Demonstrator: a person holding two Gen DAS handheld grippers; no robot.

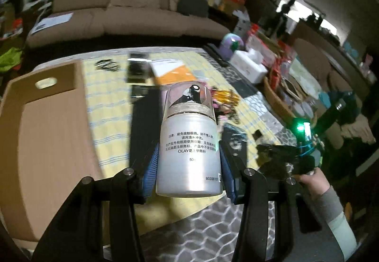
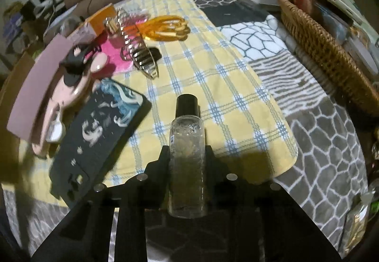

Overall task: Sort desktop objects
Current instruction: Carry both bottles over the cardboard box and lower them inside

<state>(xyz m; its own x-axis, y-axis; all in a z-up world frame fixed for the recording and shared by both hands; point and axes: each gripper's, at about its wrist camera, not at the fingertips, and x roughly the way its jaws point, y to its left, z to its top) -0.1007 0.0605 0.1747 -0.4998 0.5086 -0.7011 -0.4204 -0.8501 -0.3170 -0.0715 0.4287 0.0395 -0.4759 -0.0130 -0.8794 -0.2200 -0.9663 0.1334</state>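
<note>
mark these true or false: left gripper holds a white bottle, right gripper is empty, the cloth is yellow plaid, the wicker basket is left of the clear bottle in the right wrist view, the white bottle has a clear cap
1. The left gripper holds a white bottle. True.
2. The right gripper is empty. False: it is shut on a clear bottle with a black cap.
3. The cloth is yellow plaid. True.
4. In the right wrist view the wicker basket is left of the clear bottle. False: it is to the right.
5. The white bottle has a clear cap. True.
</note>
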